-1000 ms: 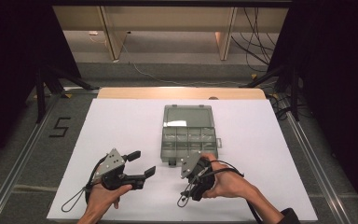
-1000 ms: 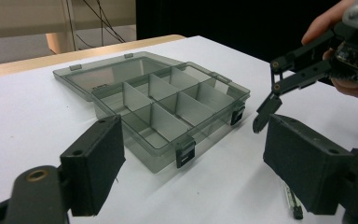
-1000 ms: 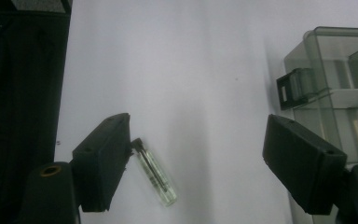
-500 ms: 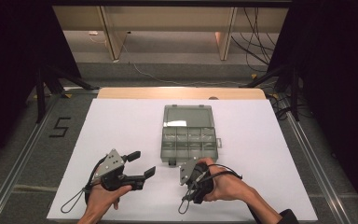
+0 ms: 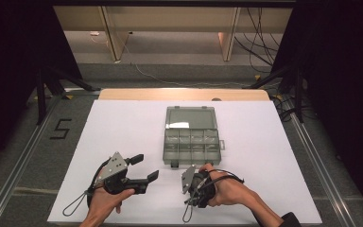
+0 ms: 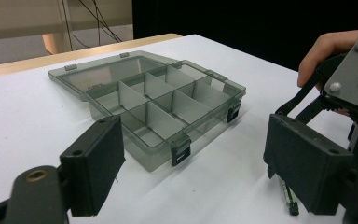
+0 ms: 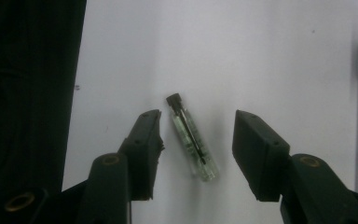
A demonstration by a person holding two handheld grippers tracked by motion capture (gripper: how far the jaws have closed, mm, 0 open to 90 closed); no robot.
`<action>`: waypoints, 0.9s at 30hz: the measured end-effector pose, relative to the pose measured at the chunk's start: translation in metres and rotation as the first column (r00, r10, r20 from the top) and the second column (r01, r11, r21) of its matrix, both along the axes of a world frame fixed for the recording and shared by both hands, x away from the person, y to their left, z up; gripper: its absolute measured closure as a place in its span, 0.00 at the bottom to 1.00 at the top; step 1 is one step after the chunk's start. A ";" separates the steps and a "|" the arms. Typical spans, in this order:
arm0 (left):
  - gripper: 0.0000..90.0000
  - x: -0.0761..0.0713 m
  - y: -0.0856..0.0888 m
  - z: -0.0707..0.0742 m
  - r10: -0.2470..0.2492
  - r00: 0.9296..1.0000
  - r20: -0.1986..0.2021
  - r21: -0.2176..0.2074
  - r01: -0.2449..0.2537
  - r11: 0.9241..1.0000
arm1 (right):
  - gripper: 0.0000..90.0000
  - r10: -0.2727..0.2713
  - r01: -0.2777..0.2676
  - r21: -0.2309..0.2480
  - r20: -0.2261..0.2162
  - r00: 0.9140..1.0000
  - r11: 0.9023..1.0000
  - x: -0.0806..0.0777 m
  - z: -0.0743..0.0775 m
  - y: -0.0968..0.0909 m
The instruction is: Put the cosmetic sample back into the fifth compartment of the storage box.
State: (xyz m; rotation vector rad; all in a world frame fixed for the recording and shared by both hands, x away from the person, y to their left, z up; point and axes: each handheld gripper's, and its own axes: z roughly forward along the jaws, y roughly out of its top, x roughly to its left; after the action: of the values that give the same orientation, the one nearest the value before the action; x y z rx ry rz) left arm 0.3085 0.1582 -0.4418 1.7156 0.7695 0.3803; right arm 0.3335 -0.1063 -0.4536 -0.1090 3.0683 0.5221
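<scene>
Right hand-held gripper (image 7: 196,140) jaws wide, straddling small clear vial (image 7: 192,137) on bench (image 5: 123,127); probably fragile, slippery; grip mid-body.

Right gripper (image 5: 190,185) drawn back from organizer box (image 5: 192,142), now lower, over small vial (image 7: 192,136).

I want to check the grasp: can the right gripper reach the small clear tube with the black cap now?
Probably yes: the right gripper is open, its jaws either side of the small clear black-capped tube on the white table, nothing between.
</scene>
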 end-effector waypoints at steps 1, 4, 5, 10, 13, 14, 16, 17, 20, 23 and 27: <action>0.22 0.000 0.000 0.000 0.001 1.000 -0.001 -0.001 -0.001 1.000 | 0.61 0.006 -0.006 -0.005 -0.001 1.000 1.000 0.000 0.000 0.000; 0.22 0.000 0.000 0.000 0.001 1.000 -0.001 -0.001 -0.001 1.000 | 0.65 0.016 -0.016 -0.013 0.000 1.000 1.000 -0.001 -0.001 0.001; 0.22 0.000 0.000 0.000 0.001 1.000 -0.001 -0.001 -0.001 1.000 | 0.66 0.015 -0.015 -0.017 0.001 1.000 1.000 -0.001 -0.002 0.001; 0.22 0.001 0.000 -0.001 -0.009 1.000 0.003 -0.005 0.009 1.000 | 0.74 0.010 -0.010 -0.035 -0.013 1.000 0.999 0.001 -0.006 0.000; 0.22 0.001 0.000 -0.001 -0.003 1.000 -0.006 -0.009 0.003 1.000 | 0.78 0.010 -0.011 -0.043 -0.026 1.000 0.999 0.001 -0.006 0.000; 0.22 0.001 0.000 -0.001 -0.003 1.000 -0.006 -0.009 0.003 1.000 | 0.79 0.011 -0.012 -0.044 -0.029 1.000 0.999 0.001 -0.006 0.000; 0.22 0.001 0.000 -0.001 -0.004 1.000 0.000 -0.005 0.004 1.000 | 0.83 0.012 -0.014 -0.048 -0.032 0.999 0.999 0.001 -0.006 0.001; 0.22 0.000 0.000 0.000 0.001 1.000 -0.003 0.001 -0.001 1.000 | 0.85 0.015 -0.017 -0.050 -0.036 0.999 0.999 0.001 -0.006 0.001; 0.22 0.000 0.000 0.000 0.001 1.000 -0.003 0.003 -0.001 1.000 | 0.90 0.019 -0.021 -0.054 -0.040 0.999 0.998 0.001 -0.006 0.002; 0.22 0.000 0.000 -0.001 0.001 1.000 -0.003 0.003 -0.001 1.000 | 0.90 0.014 -0.017 -0.058 -0.045 0.999 0.998 0.001 -0.006 0.002; 0.22 0.001 0.000 -0.001 -0.005 1.000 0.000 -0.009 0.005 1.000 | 0.90 0.005 -0.006 -0.049 -0.019 1.000 0.999 0.002 -0.003 0.002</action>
State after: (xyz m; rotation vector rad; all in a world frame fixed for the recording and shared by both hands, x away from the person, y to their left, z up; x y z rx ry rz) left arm 0.3095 0.1583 -0.4426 1.7090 0.7659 0.3735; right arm 0.3354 -0.1044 -0.4562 -0.1149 3.1009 0.4501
